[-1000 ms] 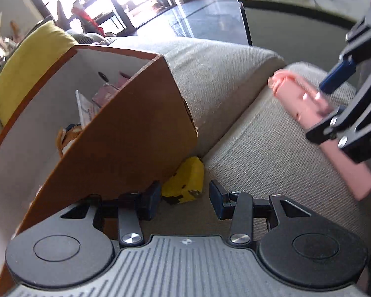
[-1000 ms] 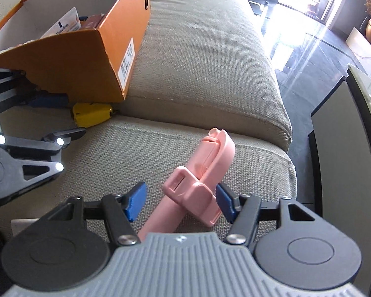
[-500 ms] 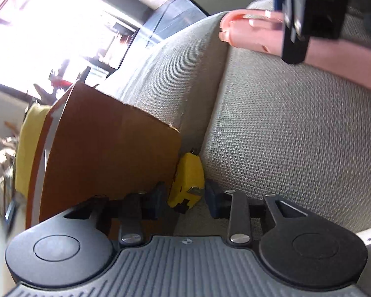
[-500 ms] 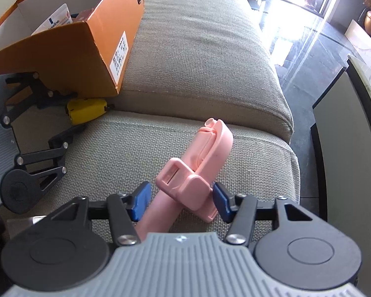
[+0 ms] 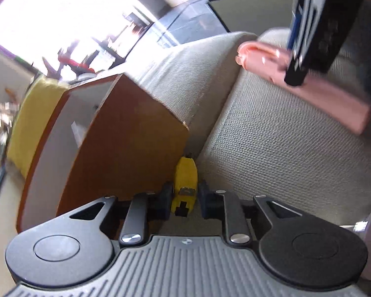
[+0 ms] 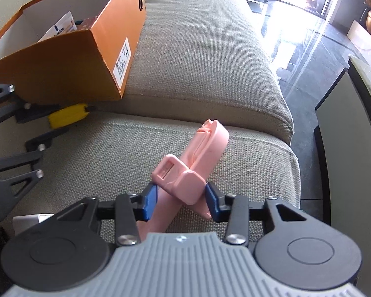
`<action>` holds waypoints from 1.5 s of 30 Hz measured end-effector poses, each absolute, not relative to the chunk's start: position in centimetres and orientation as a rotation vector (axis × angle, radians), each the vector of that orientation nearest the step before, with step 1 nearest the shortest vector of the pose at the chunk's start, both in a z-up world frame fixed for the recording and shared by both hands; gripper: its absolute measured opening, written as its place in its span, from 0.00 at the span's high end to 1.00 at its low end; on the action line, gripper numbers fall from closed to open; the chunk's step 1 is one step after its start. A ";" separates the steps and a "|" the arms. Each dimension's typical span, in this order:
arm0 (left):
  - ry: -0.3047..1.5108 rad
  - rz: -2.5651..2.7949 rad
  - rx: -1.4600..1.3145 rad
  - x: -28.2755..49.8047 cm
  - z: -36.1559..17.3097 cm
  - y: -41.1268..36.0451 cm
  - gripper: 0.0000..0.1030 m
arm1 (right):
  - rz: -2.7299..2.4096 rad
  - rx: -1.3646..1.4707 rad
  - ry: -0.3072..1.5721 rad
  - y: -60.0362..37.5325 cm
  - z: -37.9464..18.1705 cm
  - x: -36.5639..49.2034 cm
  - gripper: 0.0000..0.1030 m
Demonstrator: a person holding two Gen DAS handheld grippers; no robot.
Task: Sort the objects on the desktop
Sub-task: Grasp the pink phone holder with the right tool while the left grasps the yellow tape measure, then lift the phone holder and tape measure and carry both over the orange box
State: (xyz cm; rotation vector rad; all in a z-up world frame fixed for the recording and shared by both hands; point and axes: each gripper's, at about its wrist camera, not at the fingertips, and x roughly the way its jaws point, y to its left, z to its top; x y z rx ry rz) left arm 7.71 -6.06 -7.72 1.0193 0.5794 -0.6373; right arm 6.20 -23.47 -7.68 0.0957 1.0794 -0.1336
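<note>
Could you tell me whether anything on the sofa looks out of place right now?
Yes: the yellow tape measure sits wedged in the gap between the orange box and the sofa cushion, not inside the box. The left gripper straddles it.

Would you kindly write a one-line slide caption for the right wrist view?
Right gripper straddles a pink tool on the sofa cushion, jaws apparently touching it, orange box behind.

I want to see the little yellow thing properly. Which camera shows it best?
The left wrist view: the yellow thing sits close up between the left tongs, beside the orange box. The right wrist view shows only a small, blurry yellow block under the box's corner.
</note>
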 end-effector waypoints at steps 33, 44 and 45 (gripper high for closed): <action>0.963 -0.508 0.357 10.0 -4.5 1.0 0.79 | -0.295 -0.270 1.002 -17.2 -9.7 8.1 0.54; 0.953 -0.510 0.294 10.1 -3.4 1.5 0.79 | -0.197 0.032 0.977 -23.3 -8.0 7.0 0.58; 0.952 -0.508 0.286 10.2 -3.2 1.7 0.79 | -0.192 0.049 0.973 -23.5 -7.6 6.8 0.59</action>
